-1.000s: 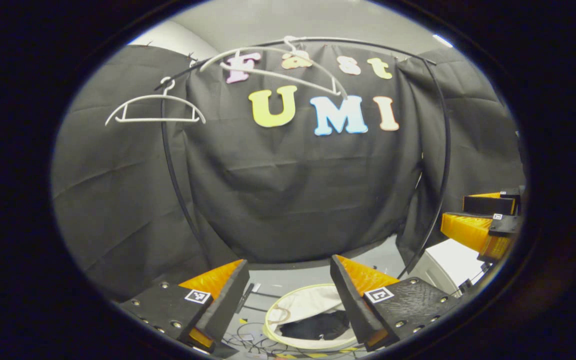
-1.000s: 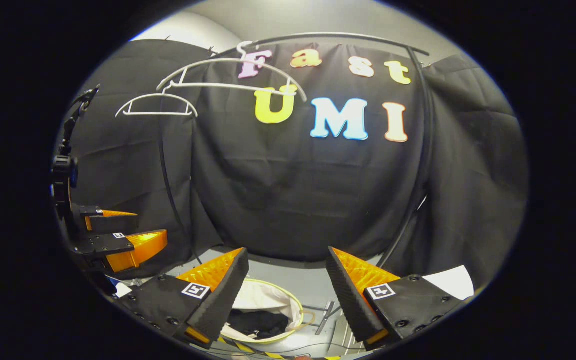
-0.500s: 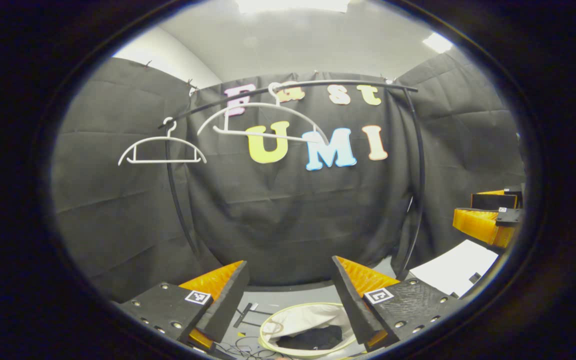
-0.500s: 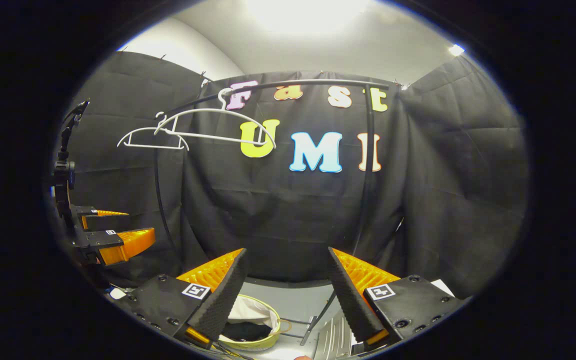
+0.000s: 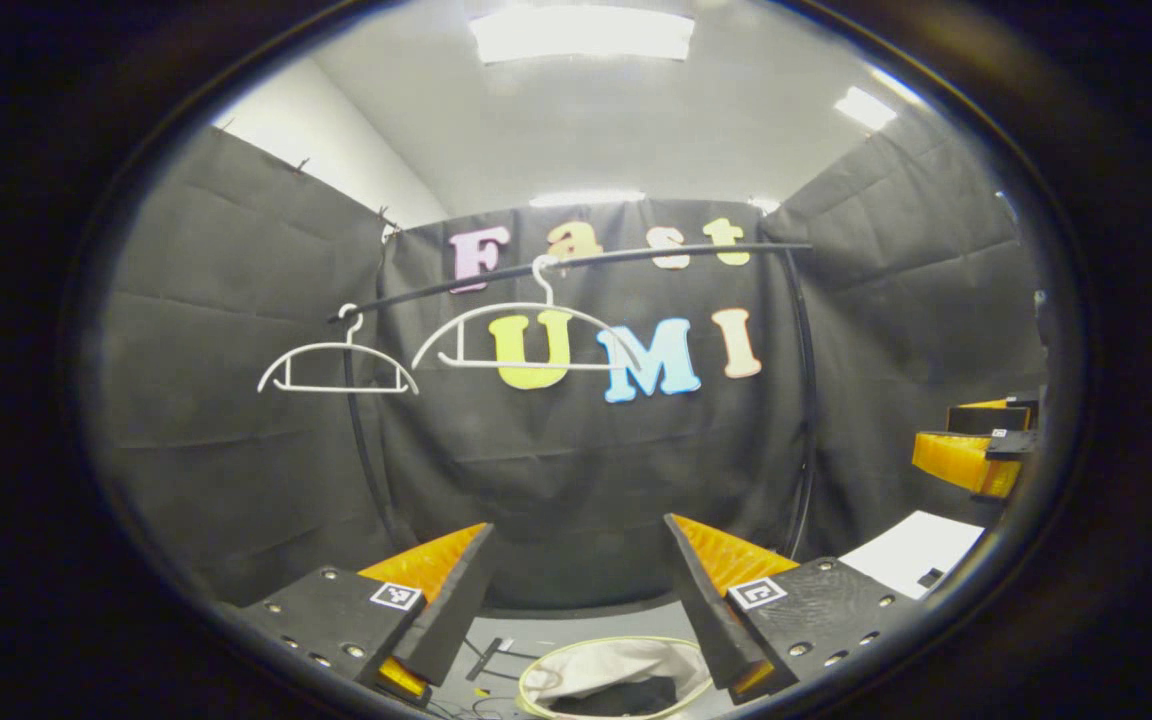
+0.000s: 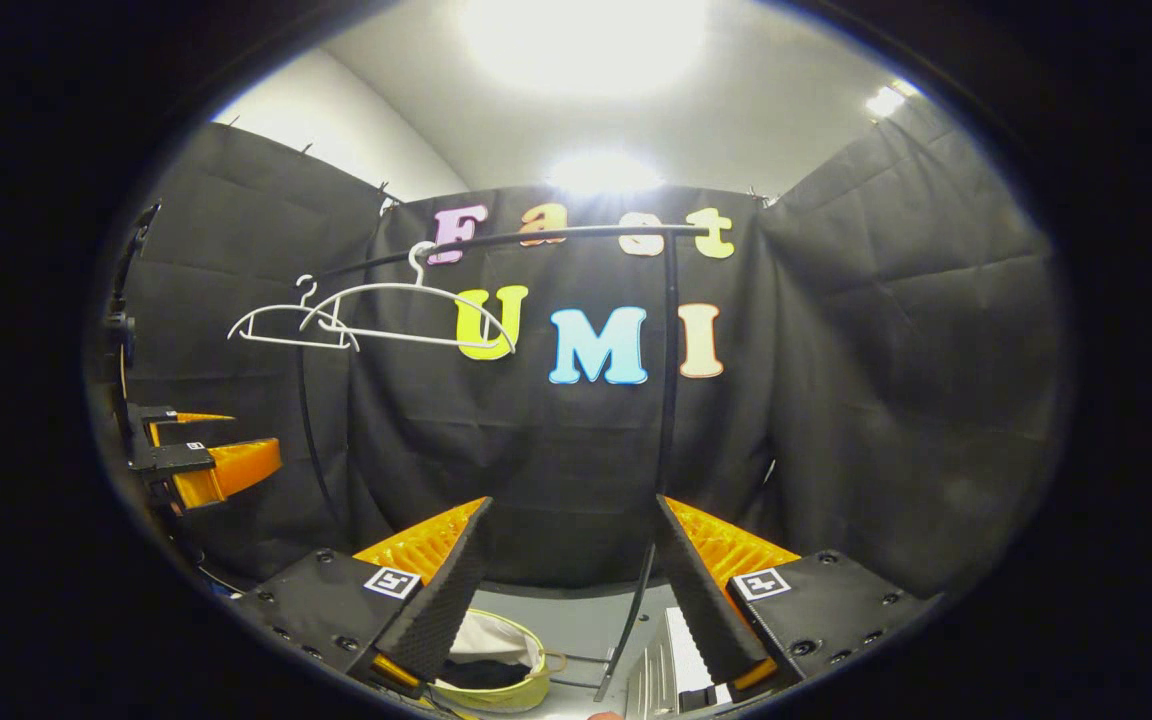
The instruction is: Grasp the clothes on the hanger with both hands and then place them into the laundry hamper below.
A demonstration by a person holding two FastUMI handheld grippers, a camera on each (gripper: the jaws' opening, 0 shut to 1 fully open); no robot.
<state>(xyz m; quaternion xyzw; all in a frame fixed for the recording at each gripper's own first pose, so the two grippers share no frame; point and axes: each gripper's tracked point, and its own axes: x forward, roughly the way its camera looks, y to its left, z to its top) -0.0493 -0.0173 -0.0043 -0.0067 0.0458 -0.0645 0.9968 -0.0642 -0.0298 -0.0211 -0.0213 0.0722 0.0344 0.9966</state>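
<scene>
Left tool [image 5: 576,600] partly hides hamper [image 5: 626,668] holding dark clothes [image 5: 626,697].

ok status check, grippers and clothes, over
Left gripper open, nothing held; right gripper open, nothing held. Both hangers bare on the rail. Dark clothes in the hamper below. Nothing in the way.
</scene>
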